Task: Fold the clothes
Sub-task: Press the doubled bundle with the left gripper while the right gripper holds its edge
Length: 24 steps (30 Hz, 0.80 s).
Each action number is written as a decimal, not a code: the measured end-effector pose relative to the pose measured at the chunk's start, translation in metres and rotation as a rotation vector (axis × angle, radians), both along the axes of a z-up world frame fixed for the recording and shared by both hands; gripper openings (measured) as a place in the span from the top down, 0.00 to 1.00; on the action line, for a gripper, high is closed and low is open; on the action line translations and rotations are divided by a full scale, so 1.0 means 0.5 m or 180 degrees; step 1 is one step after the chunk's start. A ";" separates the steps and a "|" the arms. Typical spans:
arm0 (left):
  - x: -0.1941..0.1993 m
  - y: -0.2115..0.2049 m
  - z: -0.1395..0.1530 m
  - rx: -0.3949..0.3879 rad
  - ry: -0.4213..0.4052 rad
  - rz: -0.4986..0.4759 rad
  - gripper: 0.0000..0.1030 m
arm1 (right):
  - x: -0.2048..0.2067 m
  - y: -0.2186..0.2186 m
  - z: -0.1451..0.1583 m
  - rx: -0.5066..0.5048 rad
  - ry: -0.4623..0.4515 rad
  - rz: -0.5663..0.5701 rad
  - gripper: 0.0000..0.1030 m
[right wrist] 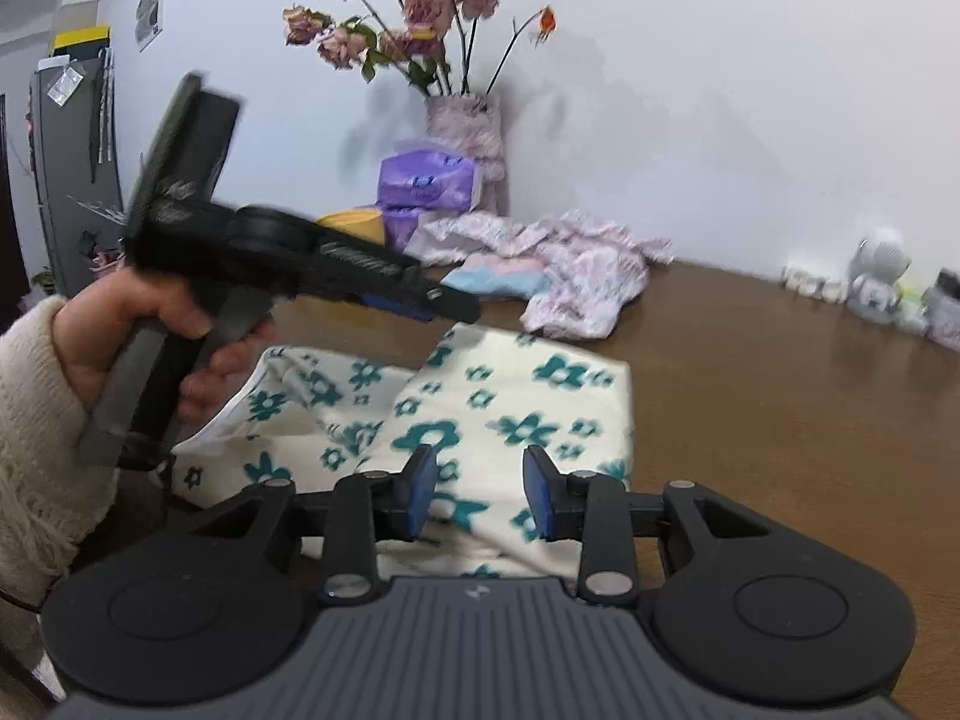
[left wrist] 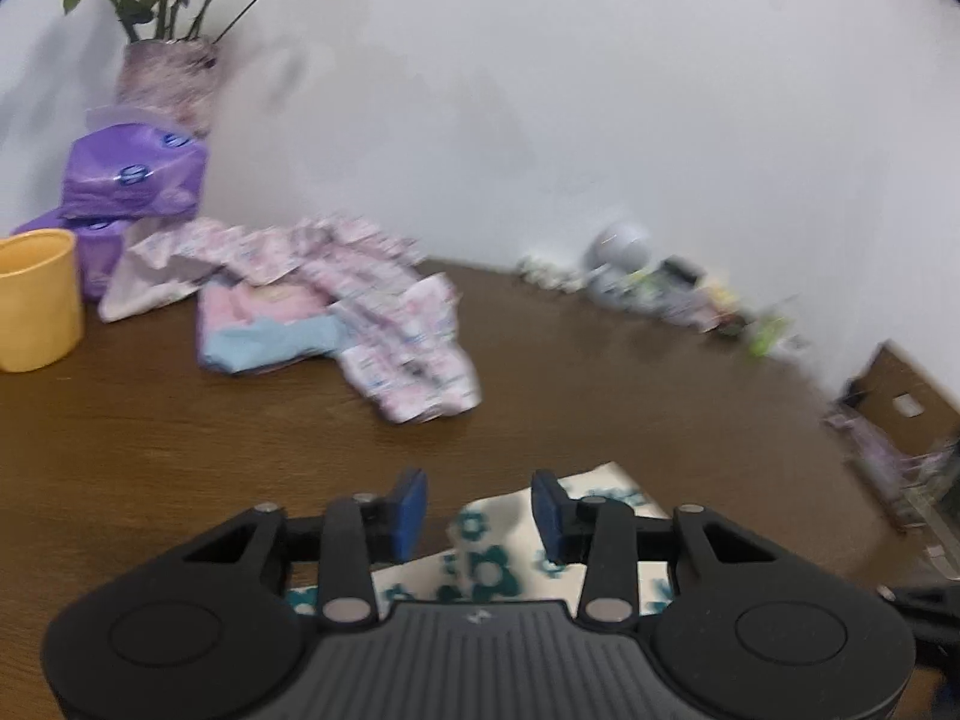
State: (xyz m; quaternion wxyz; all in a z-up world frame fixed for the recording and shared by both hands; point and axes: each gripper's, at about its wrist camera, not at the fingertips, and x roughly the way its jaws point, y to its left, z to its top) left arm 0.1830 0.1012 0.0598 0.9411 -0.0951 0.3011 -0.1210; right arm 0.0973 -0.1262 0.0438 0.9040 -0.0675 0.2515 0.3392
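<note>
The left hand-held gripper [left wrist: 480, 516] hovers above the brown desk [left wrist: 180, 438] with its blue-padded fingers apart and nothing between them; below it lies the cream cloth with teal flowers [left wrist: 486, 564]. From the right wrist view, that cloth [right wrist: 510, 396] lies folded on the desk [right wrist: 780, 396], one layer doubled over another, with its near part under the right hand-held gripper [right wrist: 477, 492], whose fingers also stand apart and hold nothing. The left hand-held gripper [right wrist: 447, 306] shows there from the side, above the cloth's far left part, gripped by a hand [right wrist: 162, 330] in a cream knitted sleeve [right wrist: 36, 438]. Farther back, a crumpled pink patterned garment [left wrist: 372, 306] lies over a pink and light blue folded piece [left wrist: 270, 324] (both well apart from the flowered cloth). Near the wall stand a yellow cup [left wrist: 36, 300], purple tissue packs [left wrist: 132, 180] and a vase of dried roses [right wrist: 465, 132]; small figurines [right wrist: 876, 276] line the wall to the right.
</note>
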 end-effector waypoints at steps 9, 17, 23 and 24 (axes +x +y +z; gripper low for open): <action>-0.020 -0.008 -0.022 0.0045 0.0154 0.0252 0.66 | -0.020 -0.037 -0.005 0.0176 -0.0136 0.0046 0.64; -0.210 -0.084 0.007 0.0223 -0.0171 -0.0225 0.47 | -0.006 -0.146 -0.045 -0.0056 0.0049 -0.0132 0.63; -0.266 -0.194 -0.034 0.0870 -0.0209 -0.0347 0.49 | 0.002 -0.124 -0.067 -0.0195 0.0104 0.0030 0.63; -0.266 -0.209 -0.040 0.0996 -0.0224 -0.0294 0.51 | 0.008 -0.117 -0.069 -0.0207 0.0123 0.0007 0.64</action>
